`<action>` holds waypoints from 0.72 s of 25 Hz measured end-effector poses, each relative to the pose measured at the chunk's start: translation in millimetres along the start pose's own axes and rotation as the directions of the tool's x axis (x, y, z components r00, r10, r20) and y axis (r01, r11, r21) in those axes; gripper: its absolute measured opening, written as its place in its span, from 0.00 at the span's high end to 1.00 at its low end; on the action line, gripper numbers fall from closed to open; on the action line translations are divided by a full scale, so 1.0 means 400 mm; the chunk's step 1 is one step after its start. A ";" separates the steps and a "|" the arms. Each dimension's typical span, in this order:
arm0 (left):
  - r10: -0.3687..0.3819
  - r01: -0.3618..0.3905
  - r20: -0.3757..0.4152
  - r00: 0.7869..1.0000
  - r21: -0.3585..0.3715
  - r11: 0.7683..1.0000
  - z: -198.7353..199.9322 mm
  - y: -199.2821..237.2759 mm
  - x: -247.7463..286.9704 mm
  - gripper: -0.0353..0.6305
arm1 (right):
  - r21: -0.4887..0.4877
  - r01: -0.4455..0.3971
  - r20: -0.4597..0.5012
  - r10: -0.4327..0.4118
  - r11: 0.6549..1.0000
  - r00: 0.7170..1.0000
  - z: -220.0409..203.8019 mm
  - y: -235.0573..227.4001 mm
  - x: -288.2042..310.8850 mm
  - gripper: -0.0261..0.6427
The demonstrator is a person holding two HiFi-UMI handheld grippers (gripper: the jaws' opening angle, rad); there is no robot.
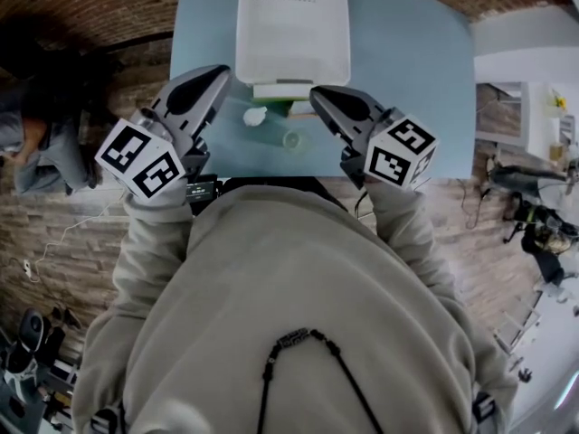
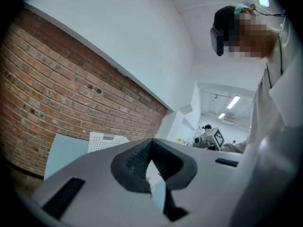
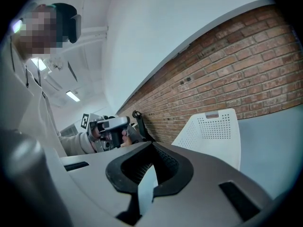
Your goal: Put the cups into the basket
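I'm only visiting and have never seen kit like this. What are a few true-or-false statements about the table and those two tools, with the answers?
1. The white basket stands on the light blue table. True.
2. A cup is already in the basket. False: the basket looks empty; the white cup and the clear cup lie on the table in front of it.
3. The right tool grips a cup. False: its jaws are together with nothing between them.
4. In the head view, both cups lie between the left tool and the right tool. True.
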State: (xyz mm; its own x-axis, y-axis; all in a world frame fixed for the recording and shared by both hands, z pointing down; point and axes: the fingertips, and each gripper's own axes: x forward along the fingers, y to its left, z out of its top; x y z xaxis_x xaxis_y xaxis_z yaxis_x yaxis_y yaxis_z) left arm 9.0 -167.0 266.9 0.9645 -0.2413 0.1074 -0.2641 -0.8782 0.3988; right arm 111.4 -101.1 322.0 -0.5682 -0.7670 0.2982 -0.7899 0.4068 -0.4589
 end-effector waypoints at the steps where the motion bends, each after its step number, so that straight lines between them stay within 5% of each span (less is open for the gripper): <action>1: 0.001 -0.001 -0.006 1.000 -0.004 1.000 -0.007 0.004 0.001 0.95 | 0.005 0.002 -0.004 -0.002 1.000 1.000 -0.008 -0.004 -0.001 0.95; 6: 0.019 -0.018 0.019 1.000 -0.077 0.997 -0.025 0.032 0.016 0.95 | 0.020 0.003 -0.033 -0.003 1.000 0.999 -0.044 -0.024 0.020 0.95; 18: 0.000 -0.012 -0.088 0.996 -0.139 0.990 -0.168 0.032 0.064 0.95 | 0.108 0.042 -0.071 -0.034 0.993 0.997 -0.151 -0.089 0.028 0.95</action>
State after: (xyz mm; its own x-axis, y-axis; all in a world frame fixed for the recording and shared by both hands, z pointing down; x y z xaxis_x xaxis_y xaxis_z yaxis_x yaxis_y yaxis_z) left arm 30.3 -156.7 335.8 0.9610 -0.2040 0.1870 -0.2730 -0.8092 0.5203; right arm 119.1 -94.3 392.2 -0.5556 -0.7433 0.3726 -0.7835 0.3180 -0.5339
